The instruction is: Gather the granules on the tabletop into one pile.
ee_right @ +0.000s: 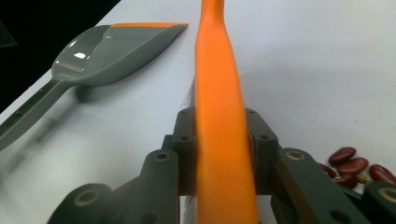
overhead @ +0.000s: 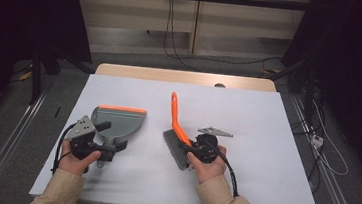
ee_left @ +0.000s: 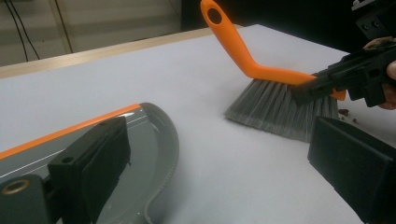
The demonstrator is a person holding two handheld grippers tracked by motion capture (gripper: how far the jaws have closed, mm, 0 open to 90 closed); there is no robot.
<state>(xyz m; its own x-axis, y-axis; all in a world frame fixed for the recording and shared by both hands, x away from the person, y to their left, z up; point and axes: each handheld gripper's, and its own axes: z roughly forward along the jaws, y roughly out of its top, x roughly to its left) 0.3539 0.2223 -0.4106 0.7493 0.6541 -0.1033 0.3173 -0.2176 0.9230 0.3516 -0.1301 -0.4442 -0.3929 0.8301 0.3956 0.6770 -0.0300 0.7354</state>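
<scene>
Right claw clamping orange brush, no writing

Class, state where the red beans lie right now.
The red beans lie on the white table at the lower right of the right gripper view, beside the right claw gripping the brush.

Open desk far and right; bare lane between dustpan and brush; red beans just beside brush.
</scene>
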